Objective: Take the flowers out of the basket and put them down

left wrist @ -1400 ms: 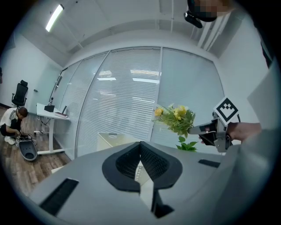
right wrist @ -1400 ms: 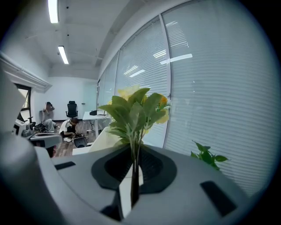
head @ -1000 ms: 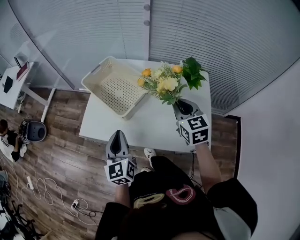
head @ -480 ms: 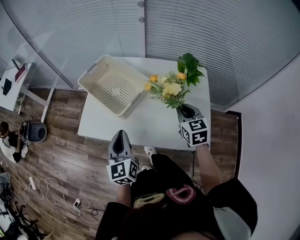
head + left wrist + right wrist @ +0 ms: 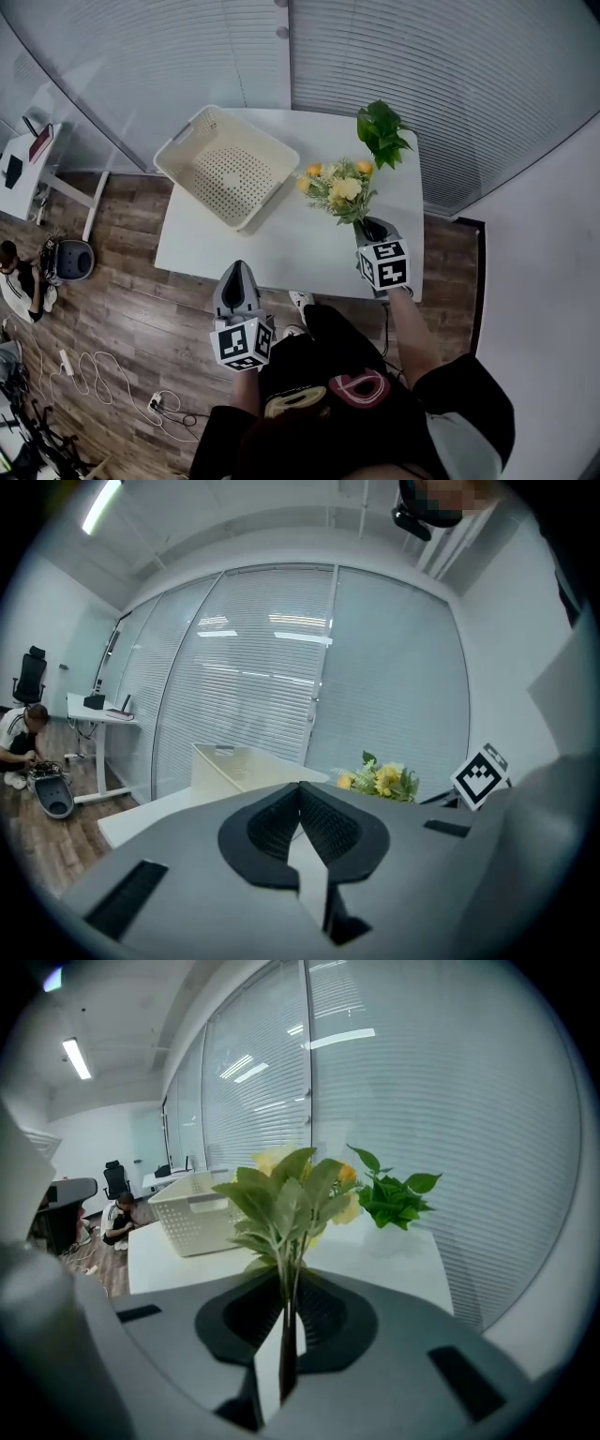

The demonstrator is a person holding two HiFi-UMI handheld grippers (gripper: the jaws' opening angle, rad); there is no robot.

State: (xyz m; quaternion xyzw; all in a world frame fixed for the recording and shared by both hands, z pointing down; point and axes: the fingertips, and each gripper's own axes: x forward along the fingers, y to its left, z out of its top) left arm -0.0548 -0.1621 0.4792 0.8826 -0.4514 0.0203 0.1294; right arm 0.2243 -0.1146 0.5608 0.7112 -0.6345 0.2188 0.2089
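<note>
Left gripper [image 5: 238, 274]: jaws shut with nothing between them, held level at the near edge of the tabletop [image 5: 281, 253]. It takes no part in the step in hand and is best kept where it is, well clear of the work.

Basket [image 5: 186, 134]: ahead of the left gripper and left of the right gripper, resting on the tabletop. No flowers are visible in it.

Flowers [image 5: 339, 187]: out of the basket, projecting from the tip of the right gripper over bare tabletop, between the basket on its left and a potted plant [image 5: 382, 134] ahead and slightly to its right. Whether the blooms touch the surface cannot be determined.

Right gripper [image 5: 367, 227]: jaws nearly closed and clamped on the thin stems, tilted downward toward the tabletop. The right gripper view confirms that the stems run straight between the pads.

Assessment: removal appears complete and the put-down is in hand. Recommended practice:
- lower at a shallow tilt so that the blooms and foliage meet the tabletop first and carry the weight;
- keep the grip closed until the stems also rest on the surface;
- open fully, then draw straight back along the stem line to avoid dragging the bunch;
- keep the blooms short of the potted plant and away from the basket wall.
</note>
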